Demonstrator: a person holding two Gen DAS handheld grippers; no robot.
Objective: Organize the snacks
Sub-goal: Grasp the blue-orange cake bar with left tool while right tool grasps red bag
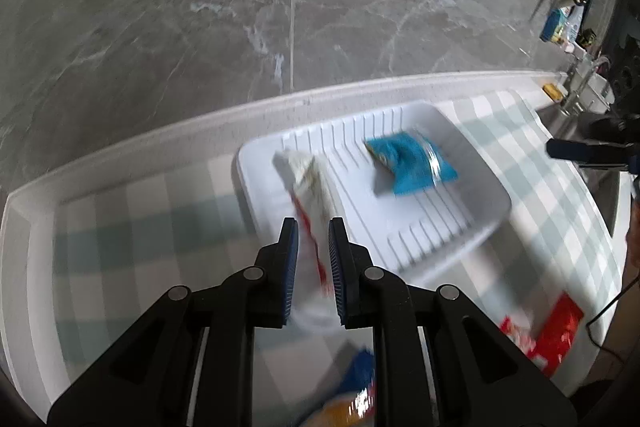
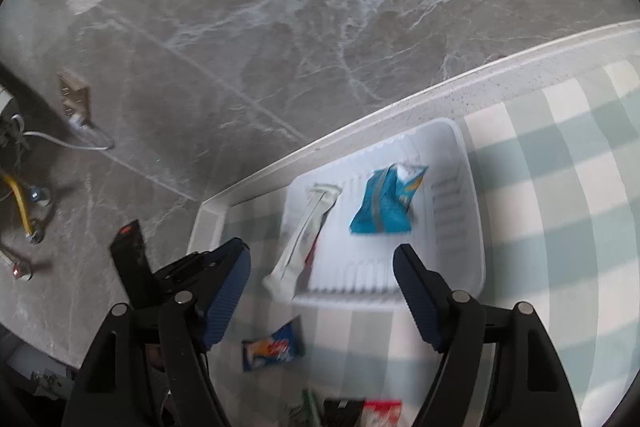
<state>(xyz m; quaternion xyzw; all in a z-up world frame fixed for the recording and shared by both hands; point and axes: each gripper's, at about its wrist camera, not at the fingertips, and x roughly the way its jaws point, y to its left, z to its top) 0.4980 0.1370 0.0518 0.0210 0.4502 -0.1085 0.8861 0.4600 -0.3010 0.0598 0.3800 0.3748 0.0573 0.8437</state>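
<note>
A white ribbed tray (image 1: pixel 472 227) (image 2: pixel 468 235) sits on a checked cloth. A teal snack bag (image 1: pixel 412 163) (image 2: pixel 384 203) lies inside it. A long white packet with red print (image 1: pixel 312 187) (image 2: pixel 300 247) lies over the tray's near-left rim, its far end in the tray. My left gripper (image 1: pixel 313 251) is narrowly apart around the packet's near end; the view is blurred. My right gripper (image 2: pixel 320 291) is open and empty above the tray's near edge. A blue and orange snack (image 2: pixel 272 347) (image 1: pixel 356 391) lies on the cloth before the tray.
A red and white packet (image 1: pixel 548 331) (image 2: pixel 380 413) and a dark packet (image 2: pixel 340 411) lie near the cloth's front. A white raised ledge (image 1: pixel 160 143) borders the counter; grey marble floor lies beyond. A wall socket with cable (image 2: pixel 76 99) is at the left.
</note>
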